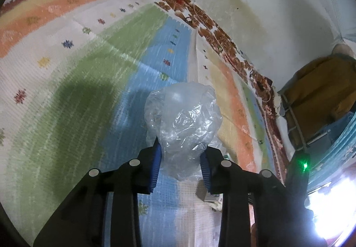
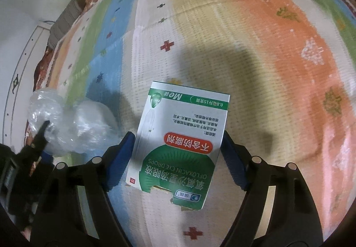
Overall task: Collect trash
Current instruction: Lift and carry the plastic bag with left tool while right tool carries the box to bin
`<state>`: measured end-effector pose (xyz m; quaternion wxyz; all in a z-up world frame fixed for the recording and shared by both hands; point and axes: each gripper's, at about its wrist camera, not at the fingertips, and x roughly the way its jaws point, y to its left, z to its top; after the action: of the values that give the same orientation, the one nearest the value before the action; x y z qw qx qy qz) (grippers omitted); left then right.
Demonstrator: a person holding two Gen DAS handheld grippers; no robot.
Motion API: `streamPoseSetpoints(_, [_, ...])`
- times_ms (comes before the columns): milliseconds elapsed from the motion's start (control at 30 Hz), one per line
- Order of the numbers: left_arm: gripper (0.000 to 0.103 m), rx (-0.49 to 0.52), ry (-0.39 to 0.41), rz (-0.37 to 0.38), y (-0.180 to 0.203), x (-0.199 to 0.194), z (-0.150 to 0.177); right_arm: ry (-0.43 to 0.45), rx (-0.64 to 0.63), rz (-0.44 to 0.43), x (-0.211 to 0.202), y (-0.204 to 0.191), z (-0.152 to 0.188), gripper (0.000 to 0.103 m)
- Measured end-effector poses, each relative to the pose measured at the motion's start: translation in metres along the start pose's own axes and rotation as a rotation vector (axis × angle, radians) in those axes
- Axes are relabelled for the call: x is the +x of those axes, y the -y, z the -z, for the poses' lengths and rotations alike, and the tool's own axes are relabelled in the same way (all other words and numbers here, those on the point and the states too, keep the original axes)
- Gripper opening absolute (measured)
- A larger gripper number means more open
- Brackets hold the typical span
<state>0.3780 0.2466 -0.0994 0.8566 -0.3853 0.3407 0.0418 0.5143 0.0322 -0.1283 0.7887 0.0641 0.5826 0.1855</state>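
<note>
Where fingers (image 2: 133,153) flank, box (image 2: 178,135), seemingly gripped

A crumpled clear plastic bag (image 1: 183,127) sits at lower centre of the left wrist view, bunched and puffy. A green-and-white eye-drops box (image 2: 178,144), torn at its near end, fills the right wrist view's lower centre, print inverted.

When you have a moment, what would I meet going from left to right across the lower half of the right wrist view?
Left gripper → crumpled clear plastic bag → the right gripper's left blue finger → eye drops box → its right blue finger.
</note>
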Motion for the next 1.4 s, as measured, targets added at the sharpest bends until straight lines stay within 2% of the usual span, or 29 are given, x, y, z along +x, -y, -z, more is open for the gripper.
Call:
streamPoseSetpoints(167, [0.029,0.052,-0.029,-0.06,0.013,-0.005,0.0,0.002,-0.024,0.012,-0.017,0.001,0.002,0.072])
streamPoseSetpoints(433, [0.028,0.164,-0.087,-0.168,0.043,-0.008,0.004,0.032,-0.157,0.071,-0.051,-0.011,0.018,0.072])
streamPoseSetpoints(767, [0.028,0.216,-0.132,-0.241,0.064,-0.029,0.028,0.071,-0.302,0.117,-0.09,-0.025,0.048,0.072])
streamPoseSetpoints(1033, [0.028,0.204,-0.092,-0.224,0.077,-0.066,0.031,0.107,-0.366,0.127,-0.129,-0.017,0.078,0.072])
streamPoseSetpoints(1167, [0.028,0.243,-0.095,-0.27,0.086,-0.078,0.036,0.127,-0.36,0.138,-0.143,-0.008,0.087,0.072])
streamPoseSetpoints(1267, [0.028,0.25,-0.091,-0.222,0.092,-0.092,0.04,0.146,-0.354,0.123,-0.157,-0.004,0.092,0.072])
streamPoseSetpoints(1400, [0.028,0.302,-0.067,-0.219,0.108,-0.113,0.054,0.162,-0.373,0.104,-0.172,-0.006,0.103,0.072])
